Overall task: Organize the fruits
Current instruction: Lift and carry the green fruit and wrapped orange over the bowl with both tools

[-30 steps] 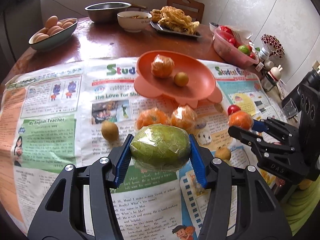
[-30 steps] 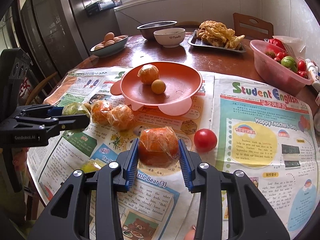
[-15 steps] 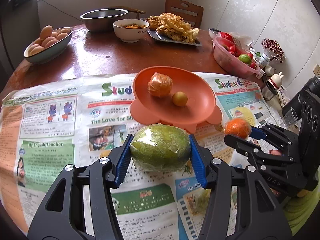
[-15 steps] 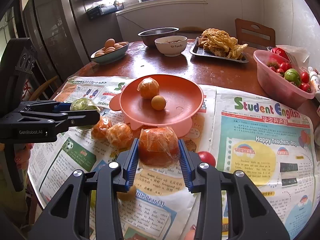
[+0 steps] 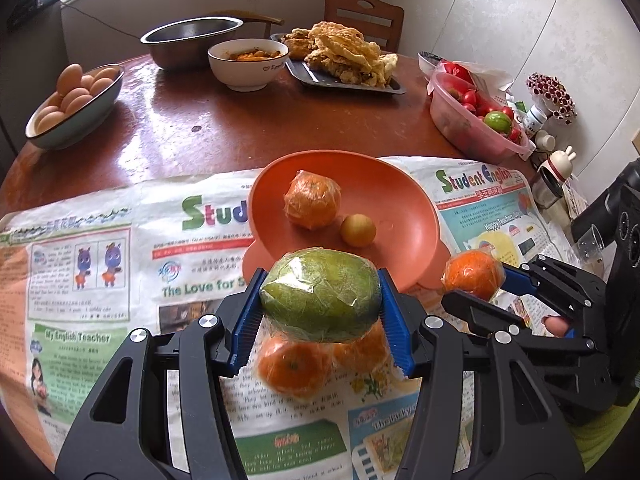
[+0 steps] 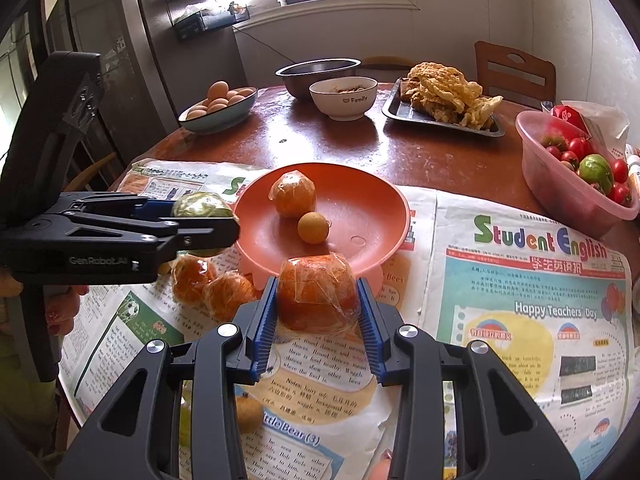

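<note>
Since a second ago both grippers have advanced toward the orange plate; the plate sits larger and nearer in both views, grips unchanged.

Left wrist view: left gripper [image 5: 320, 300] pitched steeply down, jaws part-closed, blue pads pressed on both sides of a plastic-wrapped green fruit [image 5: 320, 294], carried clear of the table. Directly below it lie two wrapped oranges [image 5: 294, 366] on the newspaper [image 5: 100, 264]. Just ahead is the orange plate [image 5: 400, 208], holding one wrapped orange [image 5: 312, 200] and a small yellow-brown round fruit [image 5: 358, 231], close together. At right, the right gripper [image 5: 476, 280] comes in from the side with its own wrapped orange [image 5: 472, 275], beside the plate's near right edge. A fingertip [image 5: 554, 325] shows on its handle. Farther back on the brown table [image 5: 240, 128]: bowl of eggs [image 5: 76, 104], steel basin [image 5: 192, 40], white bowl [image 5: 248, 64], tray of fried food [image 5: 344, 60], pink tub of tomatoes [image 5: 472, 128].

Right wrist view: right gripper [image 6: 316, 300] angled downward, jaws fairly narrow, pads clamped on a wrapped orange [image 6: 316, 294], squashed slightly, in front of the plate's [image 6: 360, 208] near rim. The left gripper [image 6: 200, 216] reaches in from the left, green fruit [image 6: 202, 206] at the plate's left edge. Two wrapped oranges [image 6: 212, 286] lie under it on the paper. A small brown fruit [image 6: 248, 412] lies near the bottom edge of the view.
</note>
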`<state>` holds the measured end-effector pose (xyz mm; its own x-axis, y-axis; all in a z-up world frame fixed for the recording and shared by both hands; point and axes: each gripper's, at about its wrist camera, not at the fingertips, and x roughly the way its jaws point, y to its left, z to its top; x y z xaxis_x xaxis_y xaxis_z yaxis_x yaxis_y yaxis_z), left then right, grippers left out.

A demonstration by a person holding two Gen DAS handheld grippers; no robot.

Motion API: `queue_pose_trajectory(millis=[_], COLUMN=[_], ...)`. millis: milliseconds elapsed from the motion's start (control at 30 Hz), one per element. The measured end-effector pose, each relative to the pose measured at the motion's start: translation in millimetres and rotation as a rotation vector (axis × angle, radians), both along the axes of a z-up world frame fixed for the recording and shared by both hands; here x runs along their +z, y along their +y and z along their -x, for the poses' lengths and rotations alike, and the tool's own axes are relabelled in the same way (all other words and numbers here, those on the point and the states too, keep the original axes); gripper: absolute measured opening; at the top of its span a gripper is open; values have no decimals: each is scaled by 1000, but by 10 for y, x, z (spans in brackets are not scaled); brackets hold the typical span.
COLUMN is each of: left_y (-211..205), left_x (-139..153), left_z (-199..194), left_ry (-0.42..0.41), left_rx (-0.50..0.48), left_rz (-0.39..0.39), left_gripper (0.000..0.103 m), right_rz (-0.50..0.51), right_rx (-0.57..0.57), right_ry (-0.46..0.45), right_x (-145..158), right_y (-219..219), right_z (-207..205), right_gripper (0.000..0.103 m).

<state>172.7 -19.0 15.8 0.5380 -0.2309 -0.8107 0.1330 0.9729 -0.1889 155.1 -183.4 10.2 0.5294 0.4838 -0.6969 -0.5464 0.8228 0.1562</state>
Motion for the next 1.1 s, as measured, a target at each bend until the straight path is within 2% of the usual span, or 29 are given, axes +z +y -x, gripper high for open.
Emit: queue_pose_trajectory(millis=[300, 533, 1100], left_y=[-40, -60, -60], left_x=[-125, -124, -214], left_z=[-231, -331, -583], left_ry=[32, 26, 59], left_rx=[-5, -10, -12], left_rz=[-9, -18, 0], left_gripper=[46, 46, 46], right_rz=[14, 25, 53], right_rx=[-2, 7, 27], right_ry=[7, 10, 2], right_x=[-40, -63, -98], right_y=[27, 63, 171], right_z=[-153, -238, -371], right_gripper=[37, 37, 37])
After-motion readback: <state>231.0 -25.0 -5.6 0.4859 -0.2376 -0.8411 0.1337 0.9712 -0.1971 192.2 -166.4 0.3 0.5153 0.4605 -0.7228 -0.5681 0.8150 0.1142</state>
